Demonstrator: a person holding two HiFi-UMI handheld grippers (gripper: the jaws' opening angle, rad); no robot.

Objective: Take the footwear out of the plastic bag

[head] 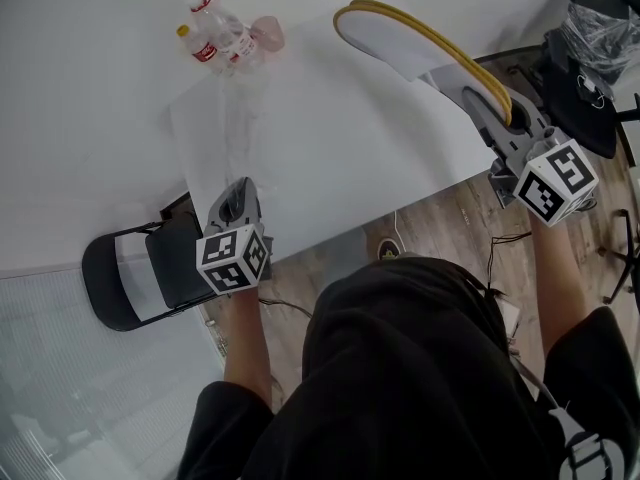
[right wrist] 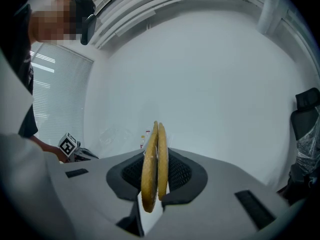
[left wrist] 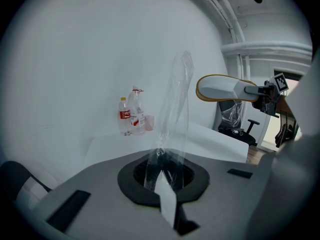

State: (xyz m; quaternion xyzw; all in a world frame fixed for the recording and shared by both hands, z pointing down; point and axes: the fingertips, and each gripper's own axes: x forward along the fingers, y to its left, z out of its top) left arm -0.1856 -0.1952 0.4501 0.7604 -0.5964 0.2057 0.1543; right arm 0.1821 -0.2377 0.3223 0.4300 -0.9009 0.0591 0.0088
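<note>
A pair of flat white slippers with yellow soles (head: 400, 36) hangs in the air above the right end of the white table (head: 340, 168). My right gripper (head: 478, 103) is shut on their heel end. In the right gripper view the two yellow sole edges (right wrist: 154, 164) stand upright, pressed together between the jaws. The clear plastic bag (head: 225, 133) lies limp on the table, and my left gripper (head: 238, 200) is shut on its near end. In the left gripper view the bag (left wrist: 172, 114) rises from the jaws, with the slippers (left wrist: 222, 88) off to the right.
Two water bottles (head: 215, 38) and a pink cup (head: 268, 33) stand at the table's far side. A black folding chair (head: 140, 268) sits below the left gripper. An office chair holding a plastic bag (head: 590, 43) stands at the right; cables lie on the wooden floor.
</note>
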